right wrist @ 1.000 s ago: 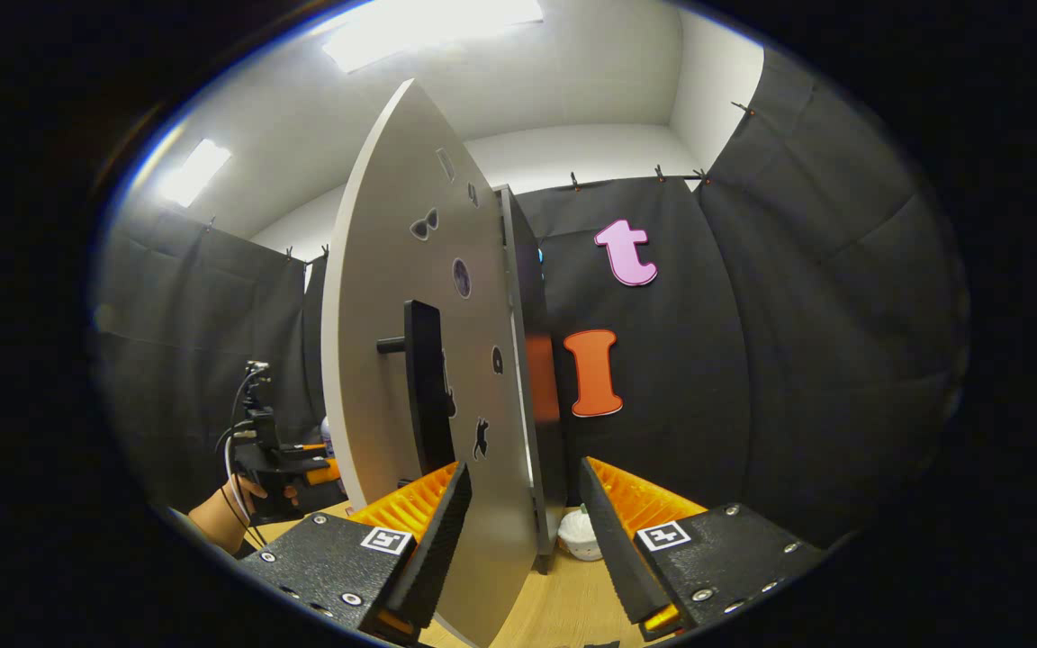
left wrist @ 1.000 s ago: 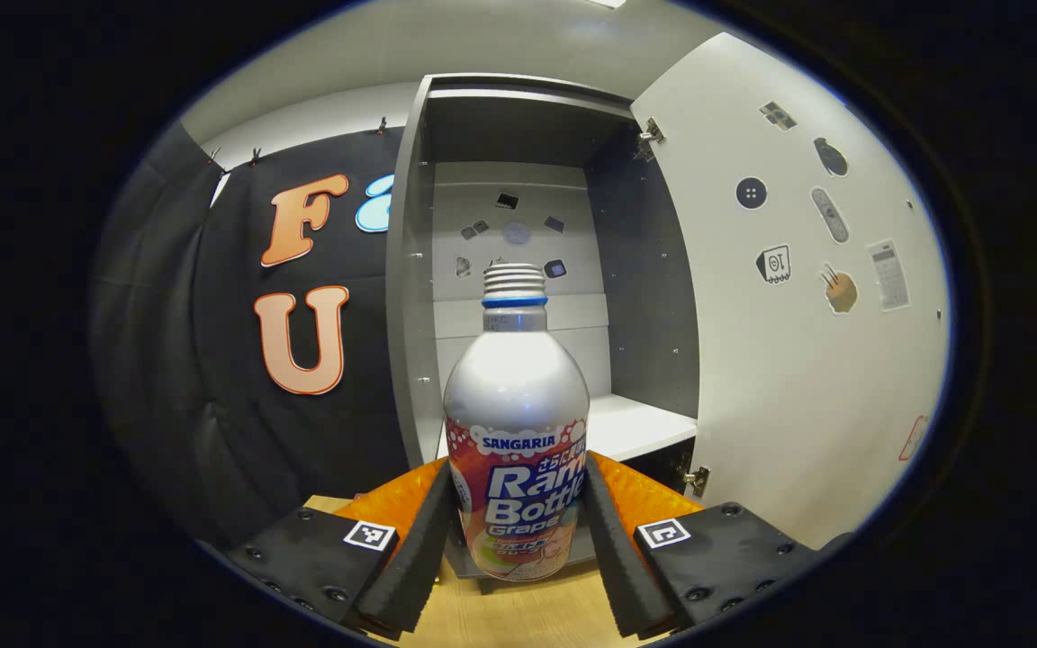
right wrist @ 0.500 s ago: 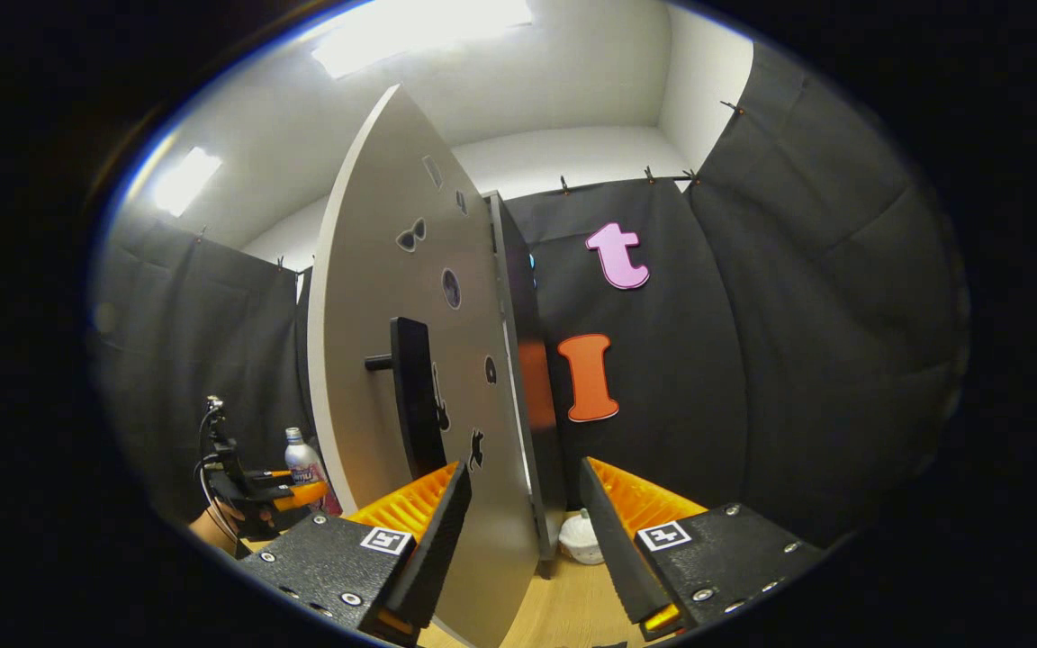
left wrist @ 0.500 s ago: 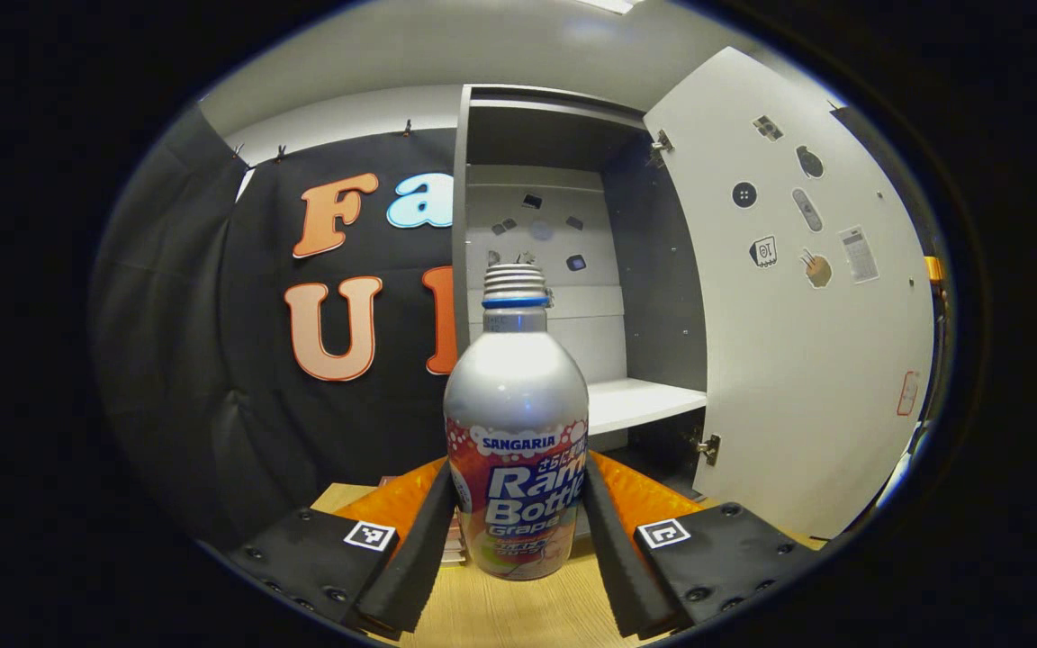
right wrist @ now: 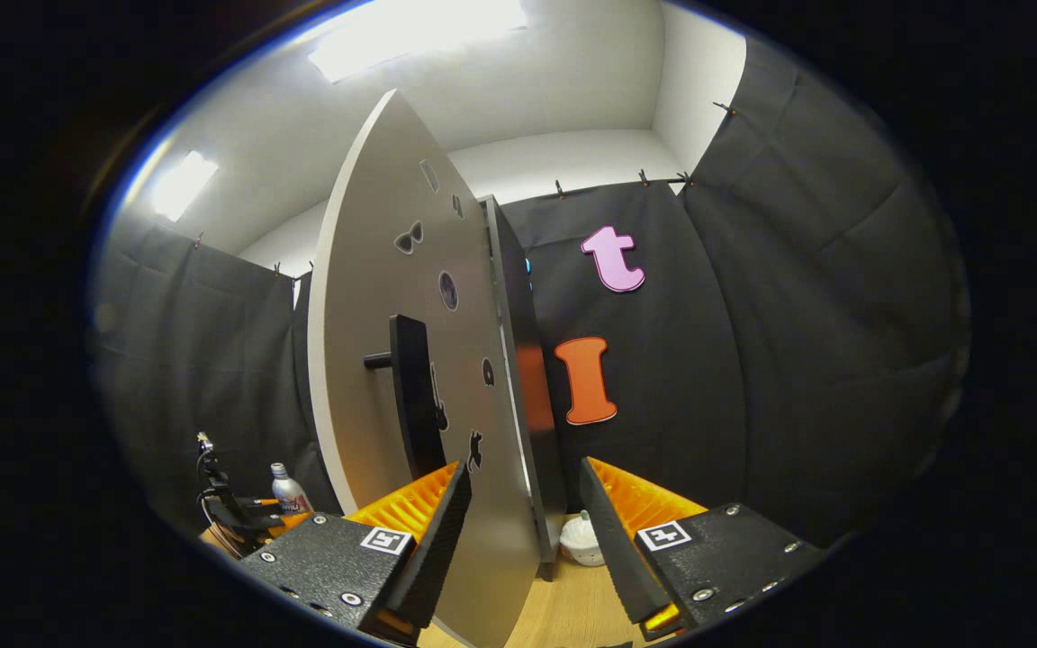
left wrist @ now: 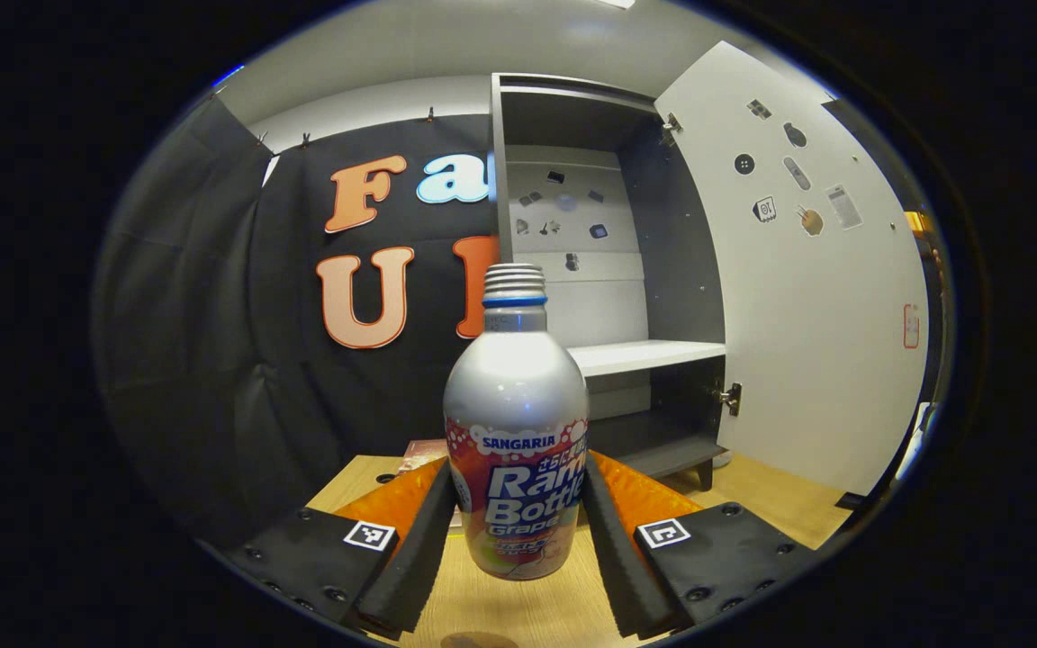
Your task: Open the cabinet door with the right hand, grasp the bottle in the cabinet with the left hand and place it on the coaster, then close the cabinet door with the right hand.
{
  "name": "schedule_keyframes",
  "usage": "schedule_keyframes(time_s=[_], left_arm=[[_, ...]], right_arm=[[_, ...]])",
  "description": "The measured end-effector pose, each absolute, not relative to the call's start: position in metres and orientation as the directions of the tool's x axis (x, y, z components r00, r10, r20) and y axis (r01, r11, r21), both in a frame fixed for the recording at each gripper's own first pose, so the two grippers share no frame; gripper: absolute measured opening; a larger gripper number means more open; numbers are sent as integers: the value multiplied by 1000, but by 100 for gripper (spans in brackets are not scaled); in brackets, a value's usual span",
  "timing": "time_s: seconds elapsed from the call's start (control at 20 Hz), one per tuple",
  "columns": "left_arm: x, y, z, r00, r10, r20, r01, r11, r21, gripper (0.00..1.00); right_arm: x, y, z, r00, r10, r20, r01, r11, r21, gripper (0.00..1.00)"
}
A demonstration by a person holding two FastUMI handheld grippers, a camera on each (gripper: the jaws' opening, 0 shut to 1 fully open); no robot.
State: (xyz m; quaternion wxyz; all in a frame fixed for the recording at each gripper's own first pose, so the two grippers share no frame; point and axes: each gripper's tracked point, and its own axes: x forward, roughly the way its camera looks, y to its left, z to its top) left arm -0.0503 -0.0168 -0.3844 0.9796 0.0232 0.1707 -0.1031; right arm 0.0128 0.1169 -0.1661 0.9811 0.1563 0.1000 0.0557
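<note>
A silver bottle (left wrist: 516, 432) with a coloured label and a threaded neck stands upright between my left gripper's fingers. My left gripper (left wrist: 516, 472) is shut on its lower body, over the wooden table (left wrist: 518, 612). The grey cabinet (left wrist: 662, 270) stands open behind and to the right, its white shelf (left wrist: 640, 355) bare. Its white door (left wrist: 816, 306) is swung wide. In the right gripper view the door (right wrist: 365, 360) stands edge-on, with its dark handle (right wrist: 415, 396). My right gripper (right wrist: 525, 470) is open, and the door's lower edge lies between its fingers, untouched. Far left, the left gripper (right wrist: 244, 515) carries the bottle (right wrist: 287, 490).
A reddish-brown flat thing (left wrist: 421, 450) lies on the table behind my left finger. A dark round edge (left wrist: 469, 641) shows at the table's near side. A small white object (right wrist: 580, 540) sits by the cabinet's foot. Black cloth walls close in on all sides.
My left gripper has drawn back from the cabinet with the bottle, so the cabinet now lies farther off and to the right. The right gripper has barely moved beside the door.
</note>
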Motion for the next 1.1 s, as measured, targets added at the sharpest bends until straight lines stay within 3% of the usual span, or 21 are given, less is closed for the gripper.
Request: schedule_keyframes(time_s=[0.1, 0.2, 1.1], left_arm=[[-58, -9, -393, 922, -191, -338, 202, 979, -3, 83], [-65, 1, -404, 923, -182, -338, 185, 983, -24, 83], [-140, 61, -507, 917, -64, -394, 82, 996, 30, 83]], right_arm=[[14, 116, -167, 975, 133, -180, -71, 947, 314, 72], [14, 114, -167, 977, 120, -175, -60, 948, 313, 77], [26, 111, -182, 980, 81, -180, -18, 945, 328, 78]])
